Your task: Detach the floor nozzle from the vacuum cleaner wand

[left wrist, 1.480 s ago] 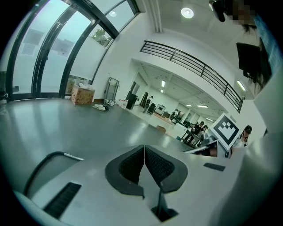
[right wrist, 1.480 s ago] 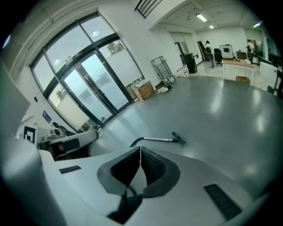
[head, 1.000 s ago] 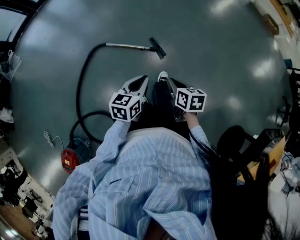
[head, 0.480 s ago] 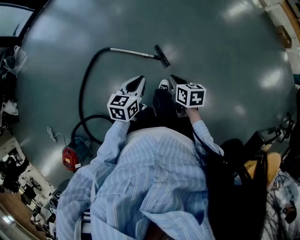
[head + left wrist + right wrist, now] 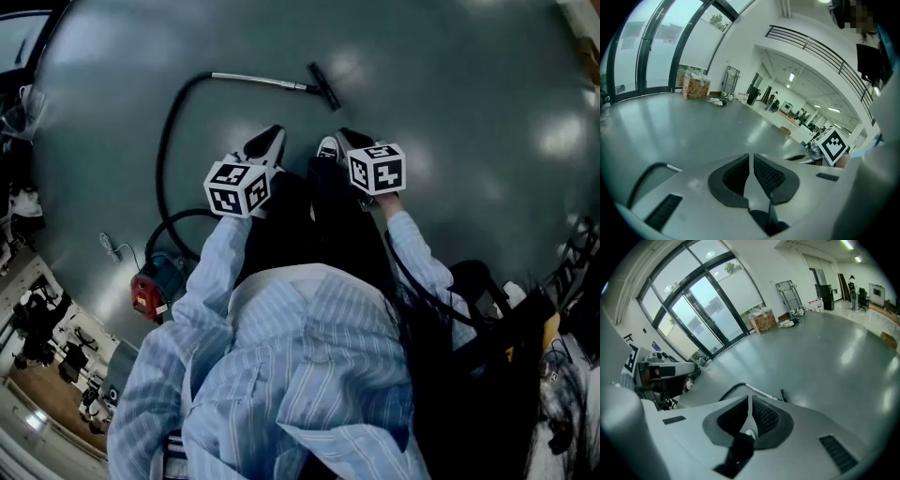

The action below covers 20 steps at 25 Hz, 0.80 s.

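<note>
Left gripper [image 5: 749,158]: jaws together, ribbed black pads meeting along a thin seam, nothing between them. Right gripper [image 5: 750,401]: same, pads flat against each other, empty. Both shells are smooth pale-grey plastic with a slotted vent either side. Each carries a white marker cube [image 5: 236,186] with black squares.

Head view: left gripper at 11 o'clock of centre, right at 1 o'clock. Both point forward and down over the floor [image 5: 450,84], with a white-toed shoe [image 5: 326,148] between them.

Floor nozzle [image 5: 323,86]: short, flat, dark bar at 12 o'clock near the top edge, lying on the floor well apart from both grippers. It is still attached to the wand [image 5: 262,82], a thin, straight, shiny metal tube running off toward 11 o'clock.

A black hose [image 5: 167,159] arcs from the wand's far end down toward 8 o'clock, then loops to the red-and-dark canister [image 5: 150,291].

The floor is smooth glossy grey with soft light patches. The sleeves [image 5: 211,272] are light-blue striped cloth.
</note>
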Available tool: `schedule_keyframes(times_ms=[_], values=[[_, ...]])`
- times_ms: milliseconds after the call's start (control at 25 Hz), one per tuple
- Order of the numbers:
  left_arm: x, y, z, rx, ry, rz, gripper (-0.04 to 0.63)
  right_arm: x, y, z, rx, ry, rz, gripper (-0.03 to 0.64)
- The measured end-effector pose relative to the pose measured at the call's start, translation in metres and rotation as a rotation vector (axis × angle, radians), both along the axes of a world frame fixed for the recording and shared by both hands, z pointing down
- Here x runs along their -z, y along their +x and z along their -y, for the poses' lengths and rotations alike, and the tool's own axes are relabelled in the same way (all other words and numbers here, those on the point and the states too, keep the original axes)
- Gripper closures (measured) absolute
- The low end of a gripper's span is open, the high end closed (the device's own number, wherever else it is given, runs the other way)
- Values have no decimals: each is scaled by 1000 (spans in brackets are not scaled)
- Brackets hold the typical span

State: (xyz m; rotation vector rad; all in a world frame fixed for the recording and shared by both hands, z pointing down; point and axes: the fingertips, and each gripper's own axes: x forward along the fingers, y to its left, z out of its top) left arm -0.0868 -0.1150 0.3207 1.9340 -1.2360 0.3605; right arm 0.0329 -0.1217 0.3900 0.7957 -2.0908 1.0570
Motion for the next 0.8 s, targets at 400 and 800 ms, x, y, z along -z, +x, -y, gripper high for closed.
schedule_keyframes(times_ms=[400,800], values=[[-109,-9,53,-246,-47,141,583,-99,8,45,-21,35,-134,603],[-292,-28,97,-495,-152,222,583,-256,-10,86,-41,-28,-240,590]])
